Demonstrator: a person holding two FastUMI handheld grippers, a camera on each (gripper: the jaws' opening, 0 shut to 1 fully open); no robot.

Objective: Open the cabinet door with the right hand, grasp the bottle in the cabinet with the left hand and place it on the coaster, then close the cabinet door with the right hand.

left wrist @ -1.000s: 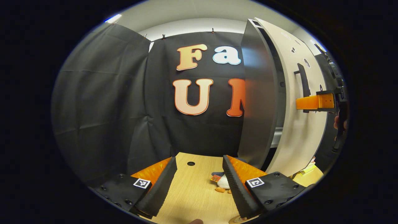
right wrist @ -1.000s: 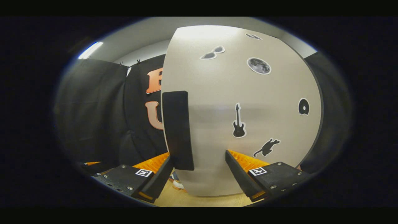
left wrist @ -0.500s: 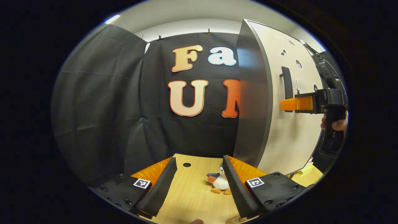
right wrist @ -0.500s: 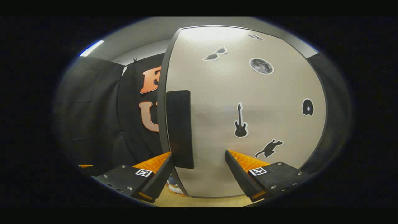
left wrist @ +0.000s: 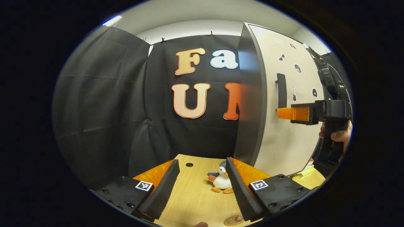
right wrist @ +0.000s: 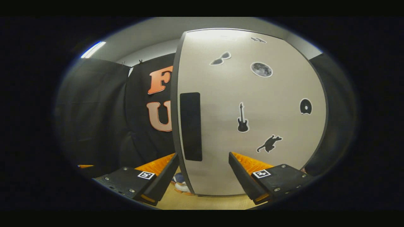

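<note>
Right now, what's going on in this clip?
A person holds a gripper in each hand at a cabinet on a wooden table. The right gripper faces the cabinet door, jaws open, by its black handle; the door looks shut or nearly so. The left gripper hangs open over the table, near a penguin toy. A coaster peeks in at the bottom edge.
</note>
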